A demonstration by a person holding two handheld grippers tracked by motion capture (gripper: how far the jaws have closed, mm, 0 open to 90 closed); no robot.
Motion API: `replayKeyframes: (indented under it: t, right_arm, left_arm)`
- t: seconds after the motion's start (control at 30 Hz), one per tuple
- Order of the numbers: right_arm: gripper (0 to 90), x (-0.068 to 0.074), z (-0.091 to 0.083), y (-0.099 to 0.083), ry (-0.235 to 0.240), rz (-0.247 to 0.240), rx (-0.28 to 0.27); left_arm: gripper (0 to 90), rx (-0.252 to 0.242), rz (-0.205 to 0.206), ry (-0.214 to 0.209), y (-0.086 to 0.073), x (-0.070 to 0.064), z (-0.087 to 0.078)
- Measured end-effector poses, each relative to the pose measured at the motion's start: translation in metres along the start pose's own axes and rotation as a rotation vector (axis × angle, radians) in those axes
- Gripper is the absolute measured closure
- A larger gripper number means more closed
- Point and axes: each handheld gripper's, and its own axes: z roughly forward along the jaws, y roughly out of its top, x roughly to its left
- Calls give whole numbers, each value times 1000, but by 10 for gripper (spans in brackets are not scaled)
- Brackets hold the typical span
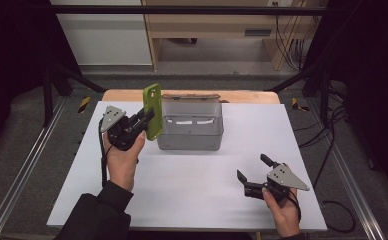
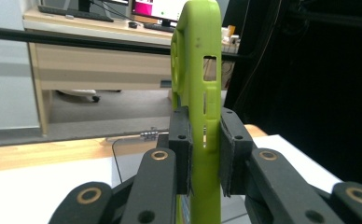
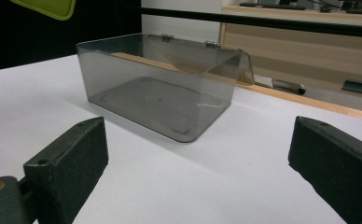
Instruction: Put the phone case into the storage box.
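1. The left hand-held gripper [image 1: 149,117] is clamped on a green phone case [image 1: 152,111], held upright in the air just beside the left wall of a clear box [image 1: 190,126] that sits near the far edge of the table [image 1: 192,190].
2. In the left gripper view the two pads [image 2: 180,149] press the case [image 2: 202,70] across its thin depth, about halfway up its length, with the top end and its cut-outs standing free above the jaws.
3. The case looks light and thin, probably a flexible moulded shell, so it should need little force; too hard a squeeze could bow the open shell or let it twist between the pads.
4. Its side wall has slots, so a hold on the solid rim near the middle seems safer than one at a corner or over a cut-out.
5. The box [image 3: 160,100] stands open, its hinged lid tipped back toward the far edge, and looks empty; its hard, smooth walls will likely let the case slide once released.
6. The right hand-held gripper [image 1: 254,175] rests low near the front right corner of the table, jaws spread wide and holding nothing.
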Motion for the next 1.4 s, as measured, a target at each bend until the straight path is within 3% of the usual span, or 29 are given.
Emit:
replayKeyframes:
  t: [0.23,0.4,0.7,1.03,1.4]
  right_arm:
    - [46,1,-1,-3,-18,14,4]
    - [46,5,0,-3,-6,-7,12]
    - [46,5,-1,-4,-6,-6,19]
    - [47,4,-2,-4,-13,-5,19]
    - [52,6,-2,-5,3,-21,14]
  left_arm:
    - [775,13,4,41,0,-2,18]
    - [775,20,-30,40,1,2,28]
    - [775,9,-18,59,10,1,43]
    - [775,21,-29,82,8,11,47]
    - [775,27,-26,76,5,10,51]
